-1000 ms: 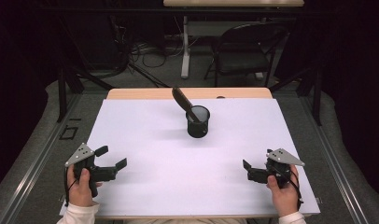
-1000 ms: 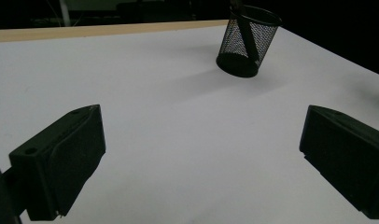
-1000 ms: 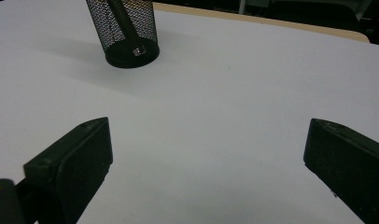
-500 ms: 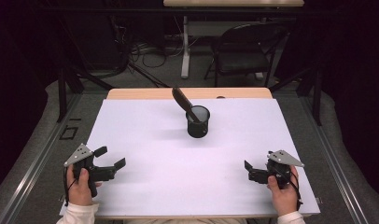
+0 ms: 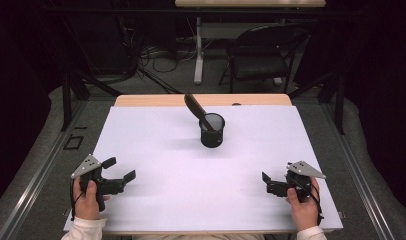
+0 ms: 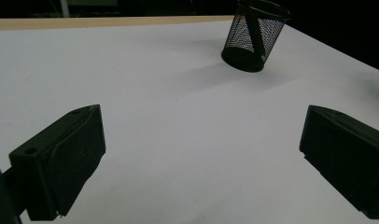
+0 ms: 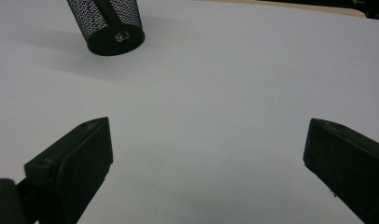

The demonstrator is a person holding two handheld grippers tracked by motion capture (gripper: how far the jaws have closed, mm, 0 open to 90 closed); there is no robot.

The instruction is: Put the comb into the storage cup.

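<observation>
On the white table top (image 5: 166, 200), seen from the high view, a black mesh cup (image 5: 212, 130) stands upright toward the far middle, with a dark long-handled tool (image 5: 197, 109) leaning out of it up and to the left. The left gripper (image 5: 120, 170) is held in the person's left hand (image 5: 88, 200) near the table's near left corner; the right gripper (image 5: 265, 181) is held in the right hand (image 5: 303, 205) near the near right corner. Both lie well apart from the cup, one on each side, and each carries a grey three-cornered plate on top. Beyond the table's wooden far edge (image 5: 156, 100) this view alone takes in a dark chair (image 5: 261, 55) and cables on the floor (image 5: 156, 52).

The left gripper view looks between that gripper's (image 6: 201, 154) two black jaws, spread wide with bare white surface between them; the mesh cup (image 6: 253, 39) appears at upper right, its wire weave plain and the tool's shaft (image 6: 255, 28) visible through the wall, a detail the high view does not resolve.

The right gripper view shows that gripper's (image 7: 206, 158) jaws likewise released and wide apart, nothing between them; the cup (image 7: 110, 25) sits at upper left, cut off by the top edge, with a small pale label (image 7: 121, 35) showing through the mesh near its base.
</observation>
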